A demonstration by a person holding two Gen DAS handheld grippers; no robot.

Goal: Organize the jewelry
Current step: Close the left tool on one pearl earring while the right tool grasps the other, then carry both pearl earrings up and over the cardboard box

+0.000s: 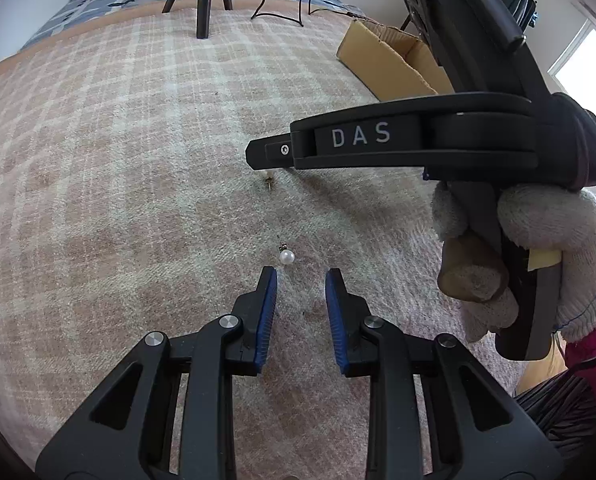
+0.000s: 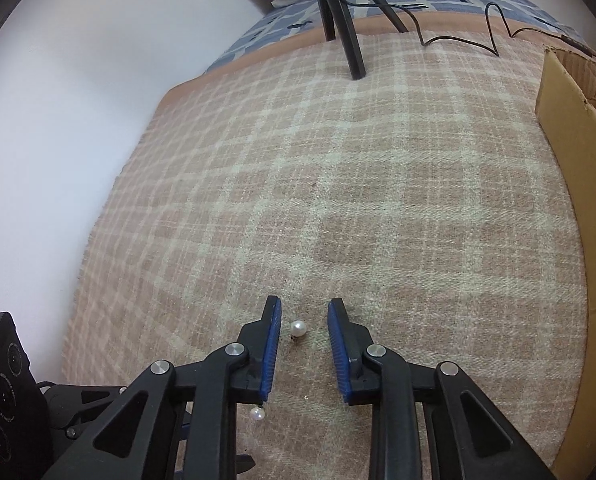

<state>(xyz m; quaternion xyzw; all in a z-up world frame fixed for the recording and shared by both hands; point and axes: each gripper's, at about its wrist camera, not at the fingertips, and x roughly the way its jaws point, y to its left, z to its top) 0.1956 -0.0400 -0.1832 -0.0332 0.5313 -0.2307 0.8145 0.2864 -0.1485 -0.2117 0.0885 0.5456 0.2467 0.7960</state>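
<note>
Your right hand-held gripper [image 2: 304, 322] stood with its blue-padded jaws apart by a moderate gap, holding nothing, and a small white pearl stud earring [image 2: 298, 328] lay on the pink-and-cream plaid blanket [image 2: 378, 200] right between the pads, closer to the pad at 9 o'clock. Its thin metal post pointed back toward 6 o'clock, roughly along your fingers and not across them. Judging from that, a straight close would have met the round pearl itself, and the main risk was the bead rolling out on the soft weave.

Your left hand-held gripper [image 1: 301, 276] was likewise parted and empty. A second white pearl stud earring [image 1: 286, 256] rested just past its tips at about 11 o'clock, outside the gap, post aimed away toward 12 o'clock. So your right hand was the better placed of the two; the left needed a short advance first.

A brown cardboard box [image 2: 566, 160] sat at 3 o'clock of the right gripper, well apart.
</note>
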